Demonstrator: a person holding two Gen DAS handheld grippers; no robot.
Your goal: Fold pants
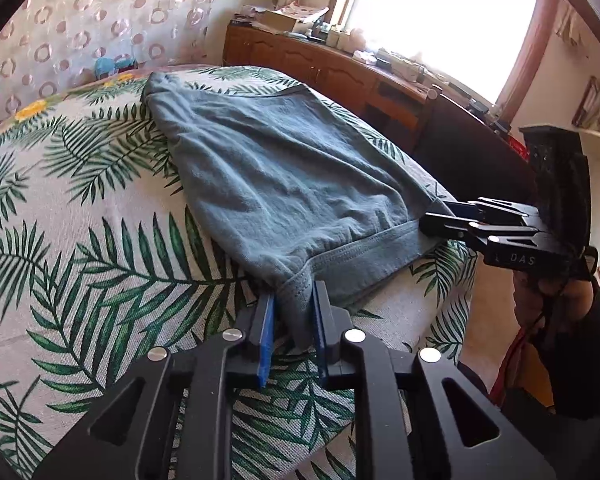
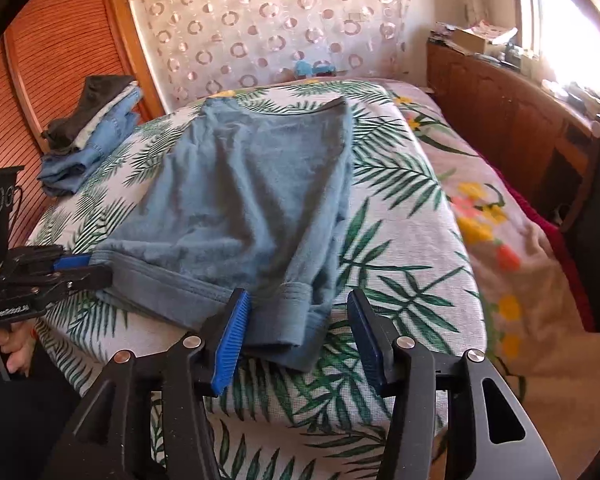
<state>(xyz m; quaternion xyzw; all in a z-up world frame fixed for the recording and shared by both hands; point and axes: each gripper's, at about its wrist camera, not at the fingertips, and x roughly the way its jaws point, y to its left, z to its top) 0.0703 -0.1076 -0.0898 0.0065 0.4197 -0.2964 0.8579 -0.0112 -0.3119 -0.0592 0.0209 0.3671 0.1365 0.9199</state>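
Blue-grey pants [image 1: 276,168] lie folded on a bed with a palm-leaf cover; they also show in the right wrist view [image 2: 252,200]. My left gripper [image 1: 294,312] is closed on the near waistband corner, with cloth between its blue pads. In the right wrist view the left gripper [image 2: 80,268] sits at the waistband's left end. My right gripper [image 2: 296,320] is open, its fingers apart on either side of the other waistband corner, which lies on the bed. In the left wrist view the right gripper [image 1: 440,220] sits at the band's right end.
A stack of folded clothes [image 2: 92,132] sits at the bed's far left. A wooden cabinet [image 1: 328,68] with clutter runs along the right side under a bright window. A floral blanket [image 2: 500,240] covers the bed's right edge. A patterned curtain hangs behind.
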